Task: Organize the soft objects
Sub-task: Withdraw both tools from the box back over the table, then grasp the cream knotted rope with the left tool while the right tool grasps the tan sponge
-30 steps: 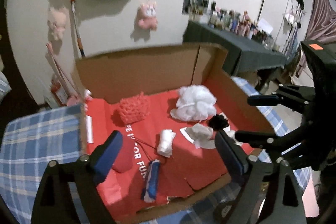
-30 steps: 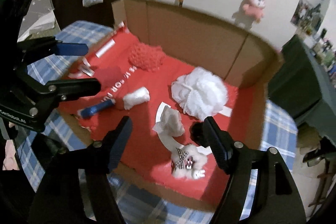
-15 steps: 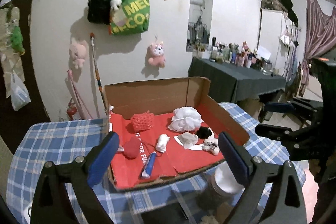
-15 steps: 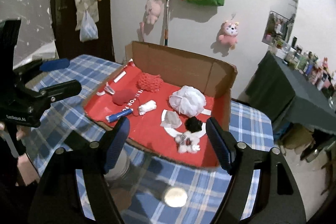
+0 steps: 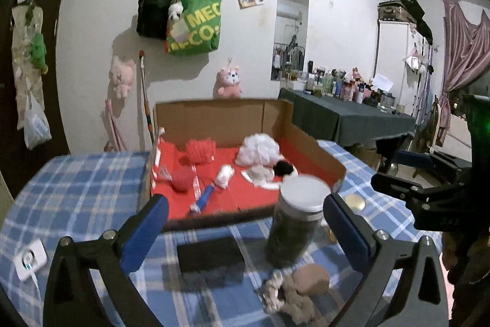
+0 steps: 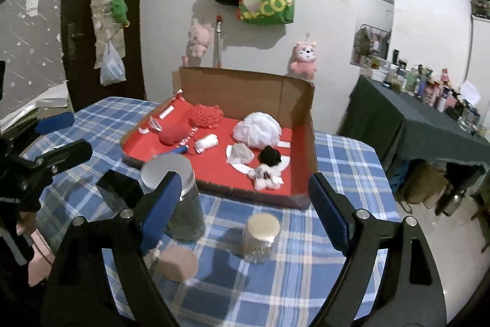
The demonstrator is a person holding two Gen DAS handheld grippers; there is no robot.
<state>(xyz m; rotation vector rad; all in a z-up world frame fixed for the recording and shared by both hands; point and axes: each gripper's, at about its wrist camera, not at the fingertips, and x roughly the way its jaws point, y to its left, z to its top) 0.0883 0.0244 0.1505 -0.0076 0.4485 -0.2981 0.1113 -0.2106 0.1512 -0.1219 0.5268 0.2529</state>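
A cardboard box [image 5: 312, 147] [image 6: 245, 88] lined in red stands on the plaid table. In it lie a red knitted piece [image 5: 199, 150] [image 6: 205, 114], a red pouch [image 5: 180, 178] [image 6: 173, 133], a white puff [image 5: 258, 148] [image 6: 256, 129], a white roll [image 5: 224, 173] [image 6: 206, 142], a black pom-pom [image 5: 282, 167] [image 6: 269, 155] and a small plush [image 6: 265, 175]. A beige soft ball [image 5: 309, 278] [image 6: 177, 262] with a rag lies in front. My left gripper [image 5: 245, 229] and right gripper [image 6: 245, 206] are open, empty, well back from the box.
A tall dark jar with a grey lid [image 5: 295, 222] [image 6: 173, 198] and a small glass jar with a gold lid [image 6: 260, 236] stand before the box. A black pad [image 5: 209, 253] and a white socket [image 5: 29, 259] lie on the table [image 5: 76, 183].
Both grippers have pulled back and up from over the box; it now looks smaller, and the jars, pad and beige ball have come into view.
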